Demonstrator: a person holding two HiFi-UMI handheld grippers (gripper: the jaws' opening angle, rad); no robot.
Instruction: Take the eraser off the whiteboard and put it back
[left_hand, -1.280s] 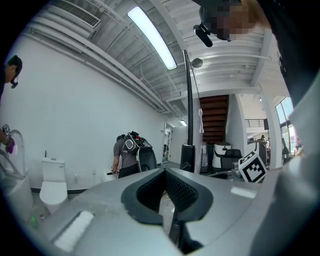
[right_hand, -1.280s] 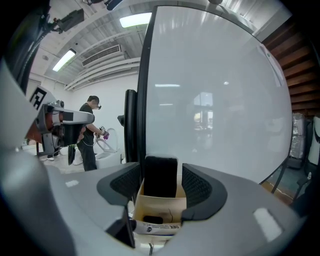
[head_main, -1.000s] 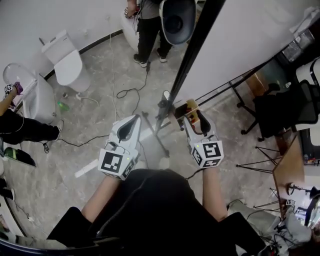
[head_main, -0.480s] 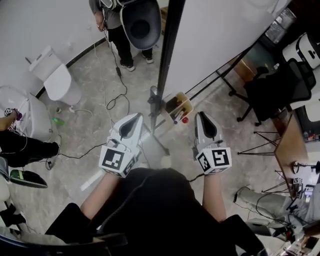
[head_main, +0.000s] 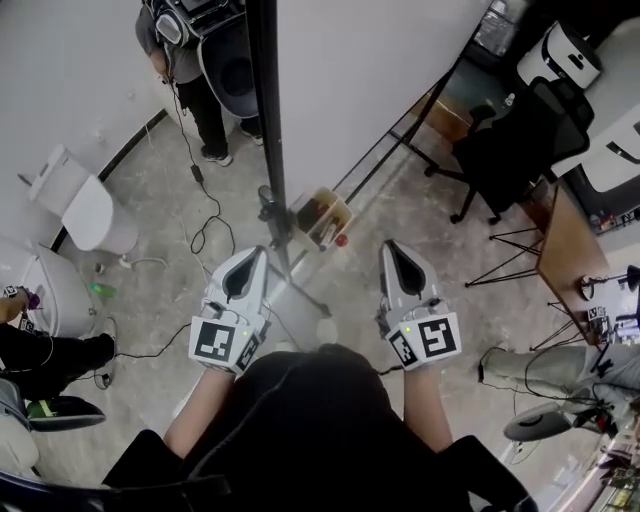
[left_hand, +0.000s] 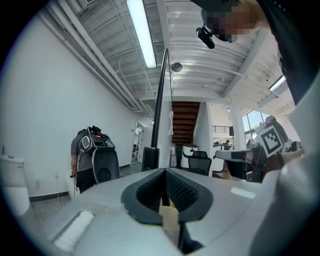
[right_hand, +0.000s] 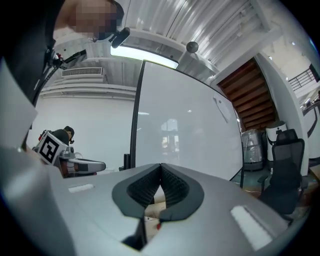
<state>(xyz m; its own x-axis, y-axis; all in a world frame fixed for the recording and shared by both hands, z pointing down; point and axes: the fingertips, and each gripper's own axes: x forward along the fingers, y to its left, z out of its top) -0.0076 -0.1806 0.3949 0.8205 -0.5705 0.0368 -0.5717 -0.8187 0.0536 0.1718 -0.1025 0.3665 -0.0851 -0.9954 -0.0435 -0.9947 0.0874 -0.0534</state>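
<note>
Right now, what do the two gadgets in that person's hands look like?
Both the left gripper and right gripper are pale grey, tapering shells with black ribbed linings inside the jaws. Each carries a white cube printed with black square markers. The person wears a black top.

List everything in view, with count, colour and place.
whiteboard: one, white, black frame, straight ahead
marker tray: one, tan, at the whiteboard's foot; no eraser can be made out in it
toilet: one, white, by the left wall
office chair: one, black, upper right
wooden table: one, brown, far right
standing bystander: one, black trousers, top left
bystander at the edge: one, black clothes, lower left
left tongs: one, white, shut, empty, left of centre
right tongs: one, white, just closed, shut, empty, right of centre
</note>
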